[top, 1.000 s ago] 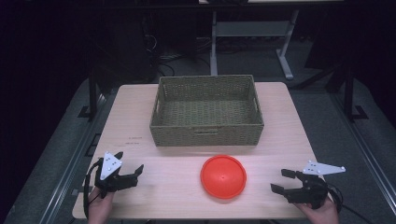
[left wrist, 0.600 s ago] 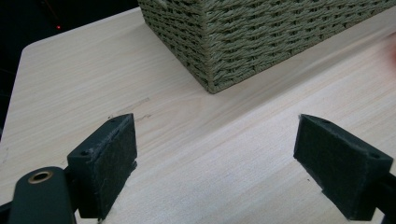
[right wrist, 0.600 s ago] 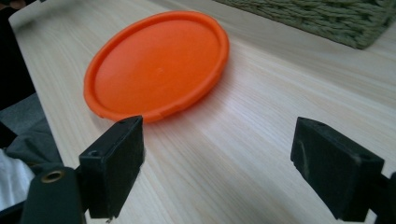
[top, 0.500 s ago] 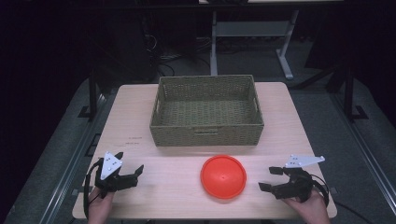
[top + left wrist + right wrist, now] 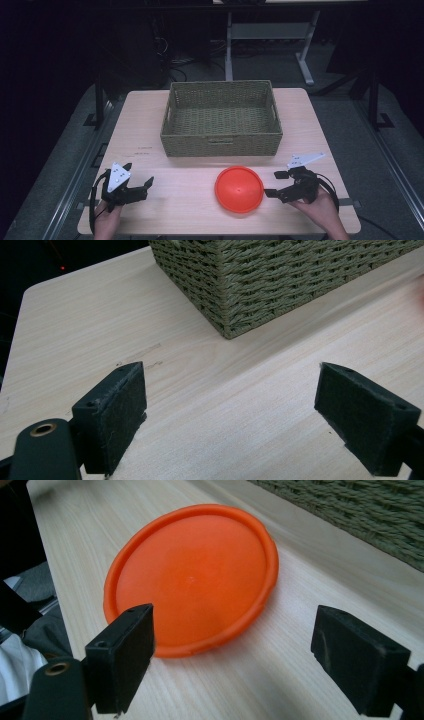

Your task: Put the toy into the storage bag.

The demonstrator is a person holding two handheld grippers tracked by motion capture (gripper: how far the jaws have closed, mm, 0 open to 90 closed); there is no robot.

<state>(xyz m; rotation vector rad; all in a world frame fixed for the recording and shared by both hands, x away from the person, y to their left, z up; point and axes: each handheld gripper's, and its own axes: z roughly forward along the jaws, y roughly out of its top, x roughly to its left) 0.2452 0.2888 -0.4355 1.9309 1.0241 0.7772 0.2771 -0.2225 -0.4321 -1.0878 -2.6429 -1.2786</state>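
The table (image 5: 150, 125) carried your things, and its near edge ran just under both of your hands, so little room was left behind them. The woven basket (image 5: 221, 120) stood at the middle of the far half, with free wood on its left and right sides and a bare strip before its front wall. The orange disc (image 5: 239, 189) lay flat on the near half, a little right of the middle, apart from the basket and near the front edge. Between the disc and your left gripper (image 5: 131, 186) a wide free area of wood was open.

Compared with one second before, your right gripper (image 5: 278, 184) had moved left toward the disc, and its tips now stood just beside the disc's right rim without touching it. The left gripper, the basket and the disc had kept their places.

Your right hand (image 5: 320, 207) held its gripper low, pointing left, jaws spread wide with nothing between them. In the right gripper view the disc's rim lay before the left jaw. Your left hand (image 5: 106, 216) held its gripper pointing right, jaws also released and wide over bare wood.
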